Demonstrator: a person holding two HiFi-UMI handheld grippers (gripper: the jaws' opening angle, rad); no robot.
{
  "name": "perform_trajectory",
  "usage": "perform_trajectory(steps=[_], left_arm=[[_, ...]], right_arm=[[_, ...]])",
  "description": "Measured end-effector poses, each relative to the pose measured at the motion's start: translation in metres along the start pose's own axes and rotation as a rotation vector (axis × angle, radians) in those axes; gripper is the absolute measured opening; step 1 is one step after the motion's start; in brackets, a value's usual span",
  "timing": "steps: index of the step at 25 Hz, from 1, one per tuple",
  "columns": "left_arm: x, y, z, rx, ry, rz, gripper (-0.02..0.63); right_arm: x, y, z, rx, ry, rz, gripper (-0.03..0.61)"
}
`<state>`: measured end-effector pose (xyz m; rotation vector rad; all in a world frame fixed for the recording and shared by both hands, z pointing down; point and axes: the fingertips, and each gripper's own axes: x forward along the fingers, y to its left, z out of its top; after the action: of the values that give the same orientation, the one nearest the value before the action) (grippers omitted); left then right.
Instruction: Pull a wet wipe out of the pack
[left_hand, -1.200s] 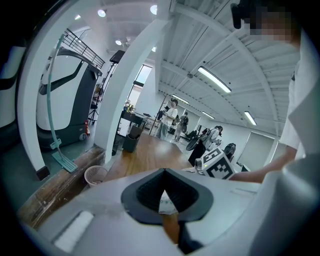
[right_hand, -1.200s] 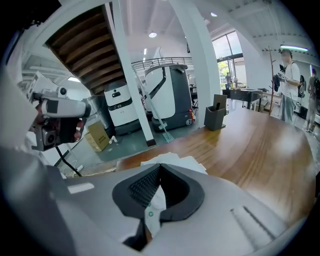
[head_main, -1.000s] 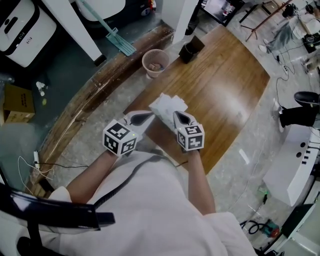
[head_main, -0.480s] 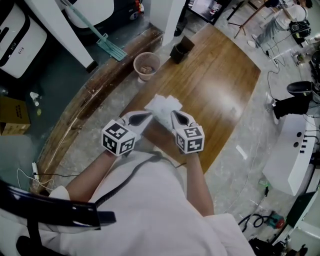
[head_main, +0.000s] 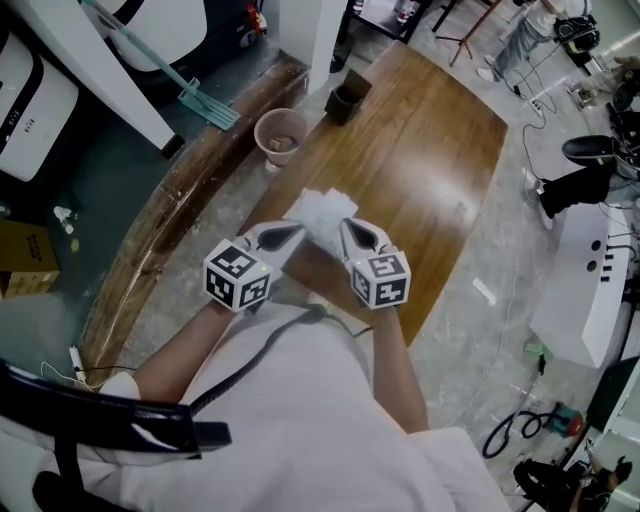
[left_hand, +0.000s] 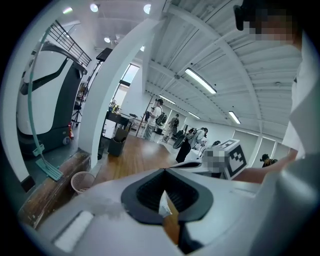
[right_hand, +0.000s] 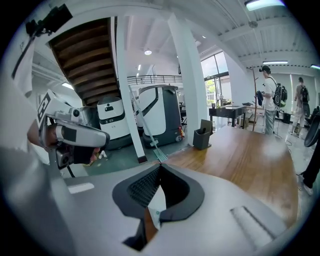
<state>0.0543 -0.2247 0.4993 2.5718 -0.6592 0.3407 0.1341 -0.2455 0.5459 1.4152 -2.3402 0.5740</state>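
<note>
Both claws, the left claw (head_main: 296, 231) and the right claw (head_main: 346, 229), were pinched on the white wipe bundle (head_main: 324, 212) held up between them above the wooden floor (head_main: 430, 150), pack and sheet not told apart, so the pull was judged under way and a steady drawing apart was called for next.
</note>
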Motion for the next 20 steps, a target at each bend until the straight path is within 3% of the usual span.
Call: perform_trajectory(steps=[20], left_arm=[[0.012, -0.009, 0.005, 0.037, 0.032, -0.102, 0.002]], right_arm=[[-0.053, 0.003, 0.055, 0.002, -0.173, -0.093, 0.009]])
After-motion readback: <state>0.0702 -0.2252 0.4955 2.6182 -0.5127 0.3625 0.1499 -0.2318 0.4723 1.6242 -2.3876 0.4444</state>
